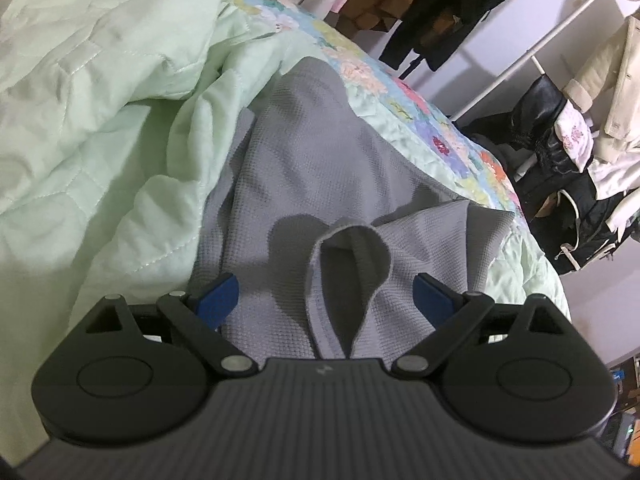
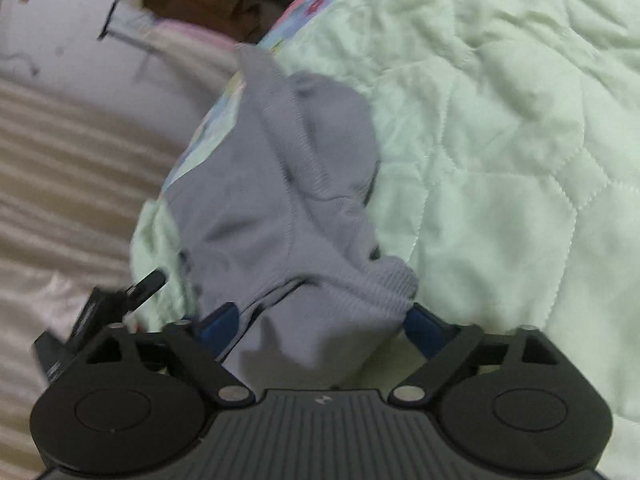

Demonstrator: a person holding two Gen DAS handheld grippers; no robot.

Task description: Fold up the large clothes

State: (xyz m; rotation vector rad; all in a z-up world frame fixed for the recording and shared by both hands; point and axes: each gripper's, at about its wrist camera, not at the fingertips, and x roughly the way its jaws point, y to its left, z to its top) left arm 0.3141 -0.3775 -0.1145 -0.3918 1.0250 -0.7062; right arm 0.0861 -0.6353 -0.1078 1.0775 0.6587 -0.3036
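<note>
We saw a grey garment (image 1: 320,168) of matt, waffle-textured knit cloth, its ribbed cuff (image 2: 384,280) coarser. The pale green quilt (image 1: 100,100) was soft stitched cotton with a faint sheen along the seams. The left gripper (image 1: 326,300) and right gripper (image 2: 320,324) were matt black plastic, ridged on the body, with metal pivot pins and smooth blue pads (image 1: 218,300).

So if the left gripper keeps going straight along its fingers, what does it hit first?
Most likely the grey garment: the left gripper stands open just above its raised loop-shaped fold, which lies between the blue fingers. Depth is unclear, but nothing else sits in the way.
</note>
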